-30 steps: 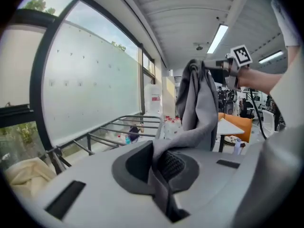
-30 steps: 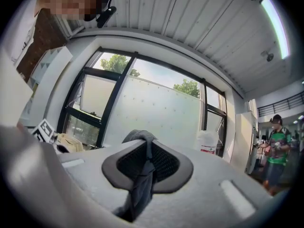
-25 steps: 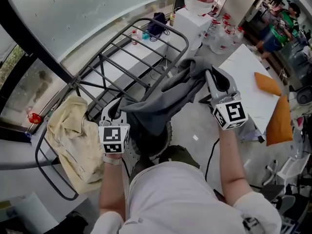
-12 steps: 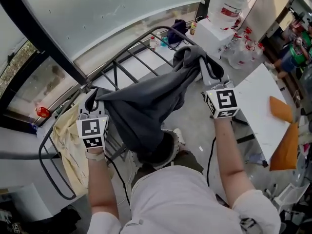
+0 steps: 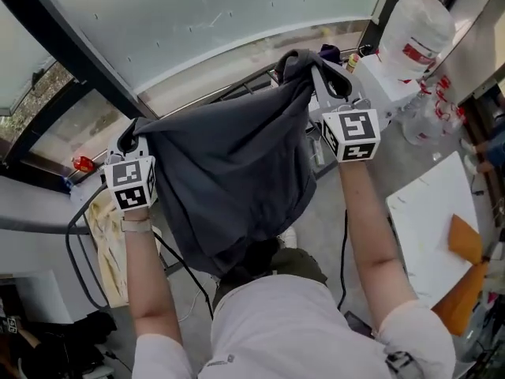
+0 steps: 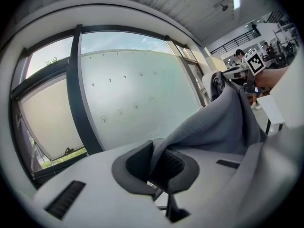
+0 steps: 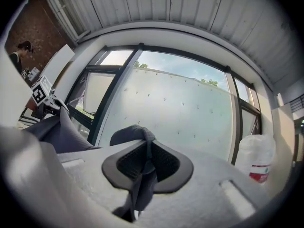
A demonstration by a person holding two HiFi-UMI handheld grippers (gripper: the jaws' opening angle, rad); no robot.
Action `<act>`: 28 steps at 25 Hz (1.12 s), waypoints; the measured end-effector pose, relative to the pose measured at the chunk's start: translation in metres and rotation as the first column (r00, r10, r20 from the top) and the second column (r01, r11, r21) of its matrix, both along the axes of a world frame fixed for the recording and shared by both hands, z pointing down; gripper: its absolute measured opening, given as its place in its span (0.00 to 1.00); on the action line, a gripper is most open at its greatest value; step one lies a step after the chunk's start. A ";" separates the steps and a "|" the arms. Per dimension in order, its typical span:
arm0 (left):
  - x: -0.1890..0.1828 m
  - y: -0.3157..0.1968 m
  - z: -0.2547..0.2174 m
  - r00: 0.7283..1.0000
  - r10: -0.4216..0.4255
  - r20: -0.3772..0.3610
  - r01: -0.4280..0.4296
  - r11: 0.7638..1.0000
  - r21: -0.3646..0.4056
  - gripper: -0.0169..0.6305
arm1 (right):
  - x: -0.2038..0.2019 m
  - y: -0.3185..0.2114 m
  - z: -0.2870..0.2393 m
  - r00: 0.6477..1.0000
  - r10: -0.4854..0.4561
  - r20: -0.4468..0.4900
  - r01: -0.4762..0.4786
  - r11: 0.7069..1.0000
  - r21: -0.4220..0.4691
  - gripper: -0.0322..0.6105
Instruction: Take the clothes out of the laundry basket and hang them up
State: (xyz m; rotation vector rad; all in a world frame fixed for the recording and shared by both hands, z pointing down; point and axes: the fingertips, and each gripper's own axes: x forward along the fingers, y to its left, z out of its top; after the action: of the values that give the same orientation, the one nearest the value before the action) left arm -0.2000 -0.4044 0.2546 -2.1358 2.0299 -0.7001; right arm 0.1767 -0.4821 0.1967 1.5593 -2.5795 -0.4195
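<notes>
A dark grey garment (image 5: pixel 229 172) hangs spread between my two raised grippers, in front of the frosted window. My left gripper (image 5: pixel 130 139) is shut on its left corner, and the fabric runs from between the pads (image 6: pixel 159 161) off to the right (image 6: pixel 218 127). My right gripper (image 5: pixel 322 76) is shut on a bunched top edge; a fold of cloth (image 7: pixel 137 137) pokes up through its jaws (image 7: pixel 147 163). The garment hides most of the metal drying rack (image 5: pixel 237 91). A cream cloth (image 5: pixel 102 227) lies on the rack's left side. The laundry basket is hidden.
A white water jug (image 5: pixel 418 30) stands on a box at the right, next to a white table (image 5: pixel 430 235) with orange cloths (image 5: pixel 465 247). The dark window frame (image 5: pixel 71 54) runs along the left. A red object (image 5: pixel 83 163) lies on the sill.
Both grippers have risen and moved apart, lifting the grey garment from a slack bundle over the rack to a spread sheet before the window.
</notes>
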 end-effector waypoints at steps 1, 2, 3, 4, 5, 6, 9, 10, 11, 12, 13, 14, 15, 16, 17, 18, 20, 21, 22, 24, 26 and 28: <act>-0.002 -0.011 0.003 1.000 -0.013 0.012 0.013 1.000 -0.010 0.03 | -0.001 -0.015 0.002 1.000 -0.006 0.002 0.006 1.000 -0.008 0.11; -0.003 -0.022 0.007 0.999 -0.024 0.023 0.025 0.999 -0.025 0.03 | -0.004 -0.029 0.004 1.000 -0.012 0.000 0.012 1.000 -0.018 0.11; -0.005 -0.032 0.014 0.999 -0.034 0.033 0.035 0.998 -0.044 0.03 | -0.007 -0.042 0.008 1.000 -0.017 -0.002 0.017 0.999 -0.030 0.11; -0.007 -0.042 0.022 0.998 -0.041 0.042 0.044 0.997 -0.066 0.04 | -0.010 -0.054 0.014 1.000 -0.022 -0.005 0.022 0.999 -0.045 0.11; -0.009 -0.051 0.032 0.998 -0.048 0.050 0.053 0.995 -0.091 0.04 | -0.013 -0.065 0.021 1.000 -0.026 -0.010 0.026 0.998 -0.060 0.11; -0.010 -0.059 0.043 0.997 -0.056 0.057 0.062 0.992 -0.114 0.04 | -0.017 -0.076 0.030 0.999 -0.031 -0.017 0.030 0.996 -0.078 0.11; -0.018 -0.079 0.081 0.994 -0.090 0.064 0.100 0.978 -0.182 0.04 | -0.030 -0.104 0.068 0.997 -0.057 -0.054 0.048 0.986 -0.157 0.11; -0.021 -0.083 0.094 0.992 -0.104 0.066 0.115 0.972 -0.206 0.04 | -0.035 -0.112 0.083 0.995 -0.073 -0.071 0.058 0.980 -0.191 0.11; -0.023 -0.087 0.106 0.991 -0.115 0.071 0.129 0.965 -0.230 0.04 | -0.040 -0.118 0.099 0.992 -0.091 -0.089 0.069 0.972 -0.224 0.11; -0.024 -0.090 0.117 0.989 -0.122 0.079 0.138 0.958 -0.250 0.04 | -0.046 -0.123 0.115 0.988 -0.110 -0.105 0.080 0.964 -0.256 0.11; -0.025 -0.093 0.129 0.988 -0.127 0.086 0.146 0.952 -0.270 0.05 | -0.050 -0.127 0.130 0.985 -0.127 -0.118 0.089 0.955 -0.283 0.11; -0.025 -0.094 0.141 0.987 -0.133 0.092 0.155 0.944 -0.291 0.05 | -0.054 -0.130 0.144 0.982 -0.139 -0.127 0.095 0.947 -0.307 0.11; -0.026 -0.095 0.153 0.985 -0.141 0.095 0.164 0.935 -0.314 0.05 | -0.056 -0.134 0.158 0.980 -0.148 -0.134 0.097 0.940 -0.326 0.11; -0.027 -0.094 0.165 0.984 -0.151 0.096 0.175 0.926 -0.336 0.05 | -0.058 -0.137 0.170 0.979 -0.153 -0.137 0.099 0.935 -0.341 0.11; -0.028 -0.093 0.176 0.982 -0.163 0.097 0.188 0.916 -0.355 0.05 | -0.059 -0.140 0.180 0.978 -0.159 -0.134 0.102 0.929 -0.356 0.11; -0.028 -0.091 0.187 0.979 -0.176 0.100 0.200 0.907 -0.370 0.05 | -0.060 -0.142 0.190 0.978 -0.165 -0.130 0.106 0.922 -0.371 0.11; -0.027 -0.087 0.204 0.975 -0.195 0.107 0.222 0.892 -0.394 0.05 | -0.062 -0.145 0.210 0.974 -0.184 -0.134 0.116 0.906 -0.406 0.11; -0.026 -0.085 0.211 0.973 -0.205 0.107 0.231 0.886 -0.403 0.05 | -0.062 -0.146 0.219 0.971 -0.197 -0.138 0.123 0.898 -0.424 0.11; -0.025 -0.082 0.216 0.971 -0.216 0.105 0.240 0.880 -0.410 0.05 | -0.063 -0.146 0.228 0.967 -0.213 -0.139 0.132 0.889 -0.439 0.11; -0.023 -0.077 0.225 0.965 -0.244 0.092 0.260 0.870 -0.420 0.13 | -0.065 -0.146 0.245 0.960 -0.246 -0.135 0.155 0.866 -0.475 0.11; -0.019 -0.071 0.232 0.962 -0.260 0.084 0.270 0.859 -0.434 0.23 | -0.067 -0.144 0.260 0.953 -0.276 -0.127 0.176 0.842 -0.509 0.15; -0.012 -0.064 0.236 0.962 -0.262 0.083 0.271 0.851 -0.449 0.28 | -0.068 -0.141 0.271 0.947 -0.305 -0.101 0.204 0.813 -0.545 0.24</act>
State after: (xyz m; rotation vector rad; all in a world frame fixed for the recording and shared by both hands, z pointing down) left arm -0.2121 -0.4683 0.4908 -2.0546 2.3667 -1.3576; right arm 0.1091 -0.6232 0.4675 0.9414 -2.4668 0.1315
